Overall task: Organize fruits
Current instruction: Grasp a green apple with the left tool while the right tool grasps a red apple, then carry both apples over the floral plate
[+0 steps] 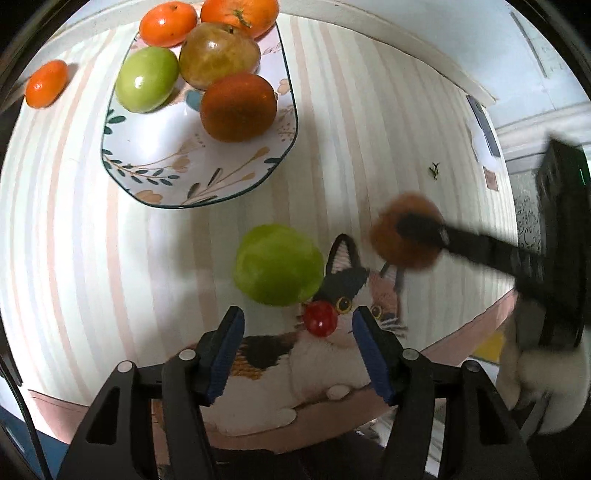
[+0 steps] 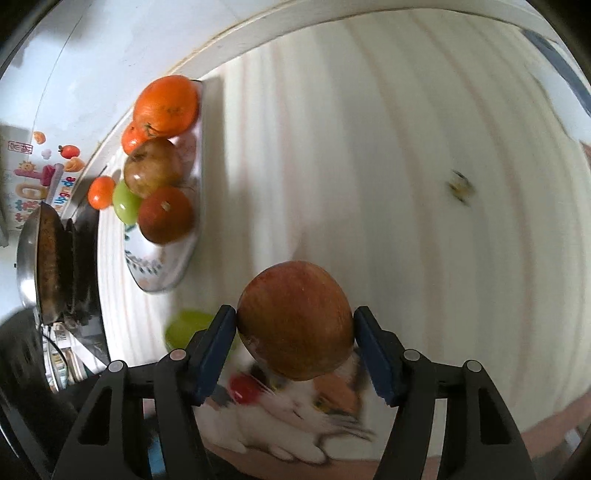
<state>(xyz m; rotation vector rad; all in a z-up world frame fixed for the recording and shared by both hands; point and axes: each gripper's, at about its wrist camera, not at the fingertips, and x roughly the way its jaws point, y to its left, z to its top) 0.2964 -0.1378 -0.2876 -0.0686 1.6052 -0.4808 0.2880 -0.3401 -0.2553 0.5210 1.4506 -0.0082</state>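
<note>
Clamping a reddish-brown apple (image 2: 295, 325) between its blue pads, the right gripper (image 2: 295, 343) holds the fruit clear of the table, both pads pressed against the apple's sides. In the left wrist view the same apple appears only as a blur off to the right, with the dark finger of that gripper across it.

The left gripper (image 1: 297, 339) points down at the cloth with its jaws apart and nothing between the pads. Just beyond its fingertips lies a small red cherry tomato (image 1: 320, 319), sitting on the printed cat (image 1: 354, 295) of the tablecloth (image 1: 369, 129) (a calico, with striped cloth around it). Touching or nearly touching the tomato, a little farther on, rests a green fruit (image 1: 279, 264), loose on the cloth.

Farther still stands the floral plate (image 1: 166, 177), its near half bare. Piled on its far half are a dark red-orange fruit (image 1: 238, 107), a green one (image 1: 147, 79) to its left, a yellow-brown apple (image 1: 218, 53) behind them, and two oranges (image 1: 240, 14) at the back edge. One small tangerine (image 1: 46, 84) lies off the plate, on the cloth to its left. A tiny green stem scrap (image 1: 434, 170) sits alone on the cloth to the right, well apart from everything. Beyond the table's far left edge, in the right wrist view, a metal pan (image 2: 40, 254) is visible.
</note>
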